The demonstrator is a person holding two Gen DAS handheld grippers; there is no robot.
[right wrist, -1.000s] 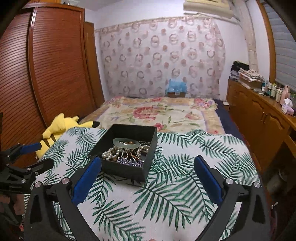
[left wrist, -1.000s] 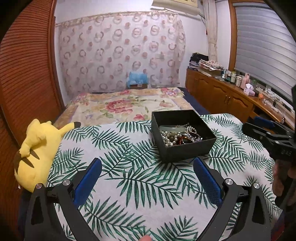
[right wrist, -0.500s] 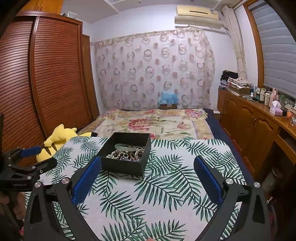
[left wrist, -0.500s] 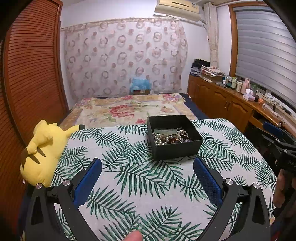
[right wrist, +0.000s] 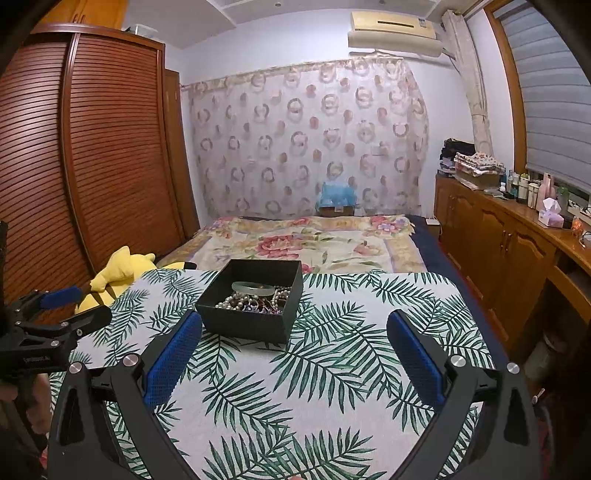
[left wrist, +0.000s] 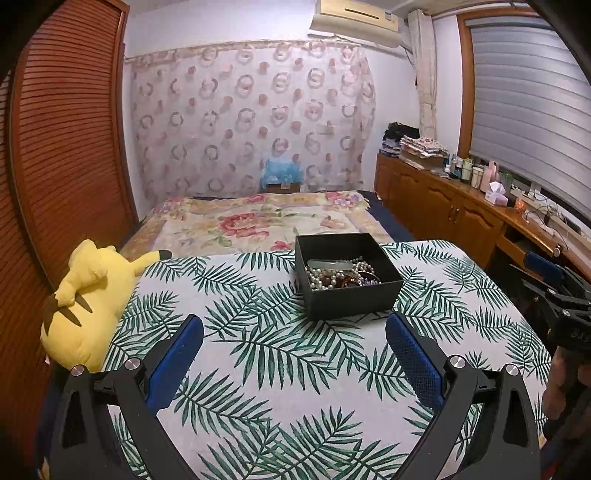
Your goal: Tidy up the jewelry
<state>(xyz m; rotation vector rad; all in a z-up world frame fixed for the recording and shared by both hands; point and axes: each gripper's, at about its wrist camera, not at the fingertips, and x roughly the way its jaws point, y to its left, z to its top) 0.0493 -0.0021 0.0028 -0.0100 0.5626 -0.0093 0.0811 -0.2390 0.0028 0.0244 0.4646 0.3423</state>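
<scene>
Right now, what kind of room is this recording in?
Most likely a home bedroom: a bed with a floral cover, a louvred wooden wardrobe, and a wall air conditioner.

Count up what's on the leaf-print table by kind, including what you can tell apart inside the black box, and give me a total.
Black box: 1
Pale green bangle, in the box: 1
Tangle of pearl strands, in the box: 1 heap, strands too tangled to count
Yellow plush toy, at the table's left edge: 1
Total: 4
</scene>
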